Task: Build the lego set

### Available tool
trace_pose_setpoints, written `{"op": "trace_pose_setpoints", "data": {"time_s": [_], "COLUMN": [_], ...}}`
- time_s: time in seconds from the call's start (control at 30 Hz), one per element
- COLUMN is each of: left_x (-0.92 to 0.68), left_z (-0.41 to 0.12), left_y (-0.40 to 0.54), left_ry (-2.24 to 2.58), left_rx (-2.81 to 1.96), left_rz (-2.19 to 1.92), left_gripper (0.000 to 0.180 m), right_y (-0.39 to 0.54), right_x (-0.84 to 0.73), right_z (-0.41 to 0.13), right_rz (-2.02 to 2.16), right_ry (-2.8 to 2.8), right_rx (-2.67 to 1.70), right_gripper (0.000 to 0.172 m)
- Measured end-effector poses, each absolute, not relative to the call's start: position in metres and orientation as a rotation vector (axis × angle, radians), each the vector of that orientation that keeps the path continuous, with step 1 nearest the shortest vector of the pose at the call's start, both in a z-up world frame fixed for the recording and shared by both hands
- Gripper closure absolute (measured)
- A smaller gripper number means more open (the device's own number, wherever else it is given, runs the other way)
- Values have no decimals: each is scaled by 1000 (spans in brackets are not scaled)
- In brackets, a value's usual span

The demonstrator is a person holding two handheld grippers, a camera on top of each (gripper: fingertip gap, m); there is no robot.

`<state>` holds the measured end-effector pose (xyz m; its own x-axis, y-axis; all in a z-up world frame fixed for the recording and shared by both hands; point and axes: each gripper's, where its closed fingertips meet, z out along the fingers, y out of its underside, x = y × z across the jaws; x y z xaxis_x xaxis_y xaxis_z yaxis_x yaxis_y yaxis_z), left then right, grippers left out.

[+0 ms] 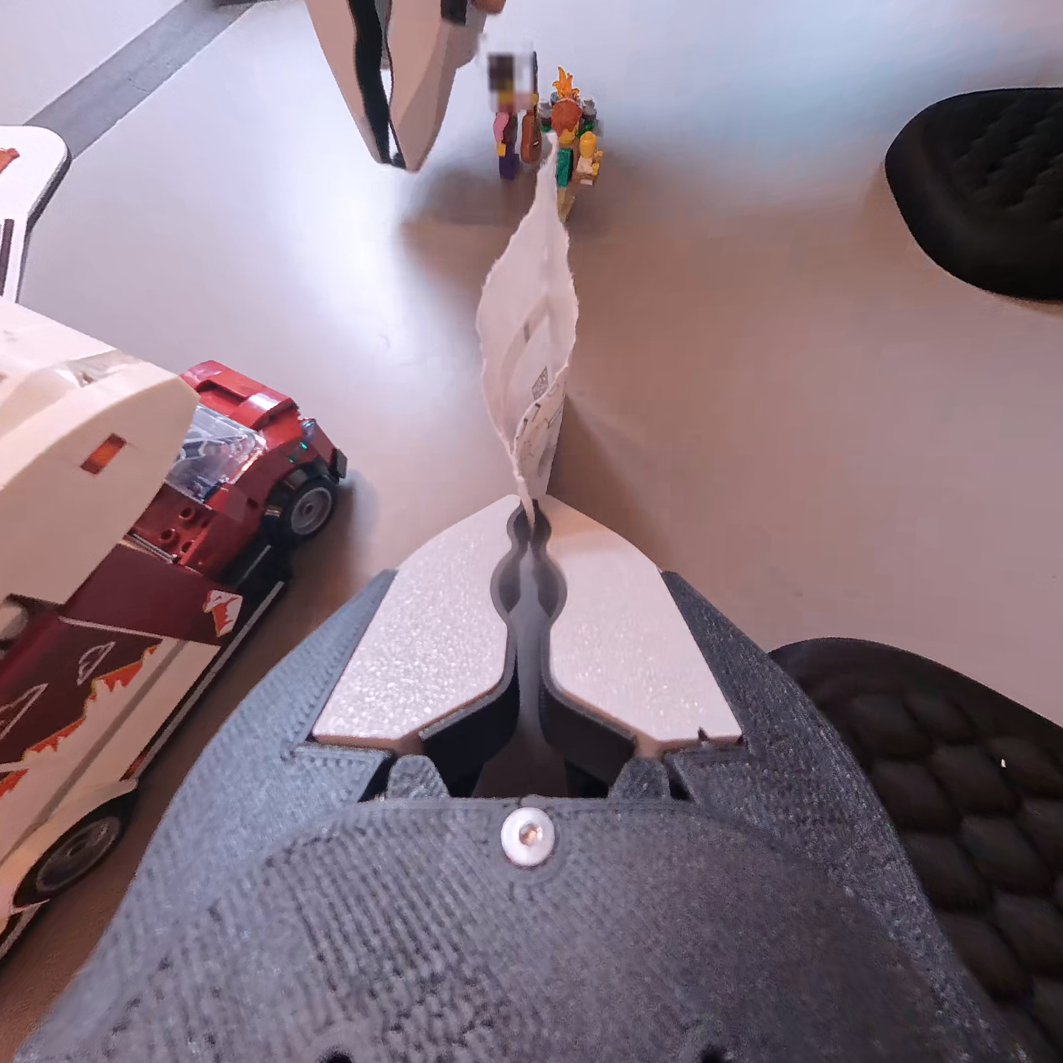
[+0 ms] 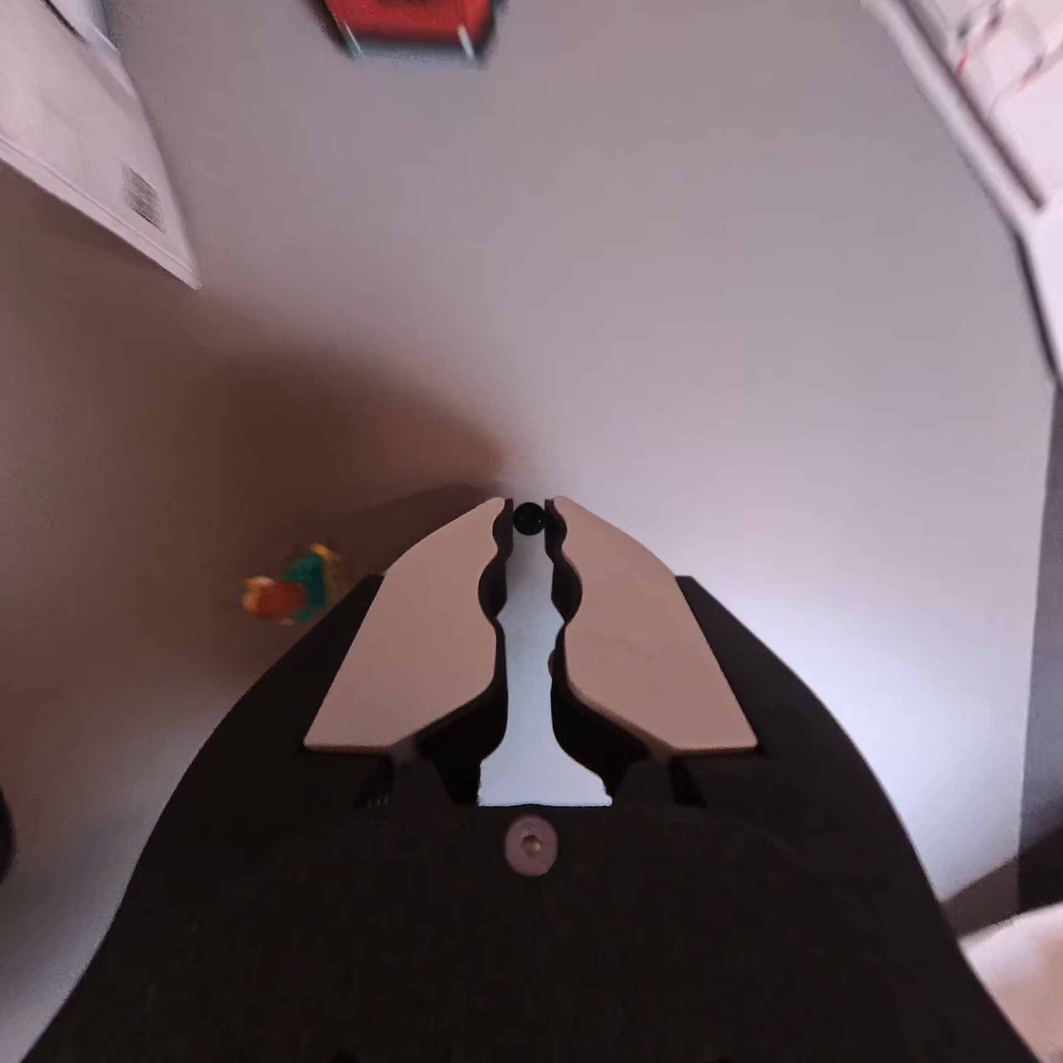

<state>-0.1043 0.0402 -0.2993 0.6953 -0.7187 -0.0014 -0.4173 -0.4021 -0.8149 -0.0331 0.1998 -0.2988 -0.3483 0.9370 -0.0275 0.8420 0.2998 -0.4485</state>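
Tabletop (image 1: 748, 402): pale beige-grey, plain. Left of the white paper bag (image 1: 526, 339), which bears small dark printed marks: a toy brick car (image 1: 247, 477) in dark red with grey wheels and a clear canopy, and a white brick vehicle (image 1: 86, 460) with maroon panels and orange flame patterns. Beyond the bag: toy figures (image 1: 552, 132) in purple, green, orange and yellow. Right of it: black cushions (image 1: 978, 190) with quilted hexagons. Small round piece (image 2: 528, 519): glossy black.
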Motion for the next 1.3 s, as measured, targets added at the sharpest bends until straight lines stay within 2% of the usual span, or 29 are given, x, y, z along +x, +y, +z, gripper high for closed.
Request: {"op": "trace_pose_setpoints", "data": {"time_s": [0.13, 0.2, 0.4, 0.57, 0.7, 0.97, 1.3], "left_x": [-104, -103, -104, -108, -112, -153, -189], "left_z": [-299, -299, -296, -297, -297, -294, -295], "left_y": [40, 40, 40, 42, 43, 23, 8], "left_ry": [868, 870, 878, 858, 865, 996, 997], "left_rx": [-2048, -2047, -2030, -2038, -2049, -2132, -2164], "left_rz": [-445, -446, -433, -434, -404, -360, -359], "left_gripper": [179, 179, 180, 180, 180, 180, 180], "right_y": [115, 75, 56, 52, 73, 124, 94], "right_x": [-74, -86, -94, -87, -83, -80, -121], "right_z": [-225, -205, -237, -216, -212, -288, -305], "right_rz": [977, 1051, 863, 973, 882, 557, 600], "right_ry": [-2281, -2298, -2436, -2341, -2255, -2362, -2391], "right_rx": [-1300, -1153, -1101, -1114, -1175, -1357, -1354], "right_gripper": [162, 162, 154, 151, 152, 154, 150]}}
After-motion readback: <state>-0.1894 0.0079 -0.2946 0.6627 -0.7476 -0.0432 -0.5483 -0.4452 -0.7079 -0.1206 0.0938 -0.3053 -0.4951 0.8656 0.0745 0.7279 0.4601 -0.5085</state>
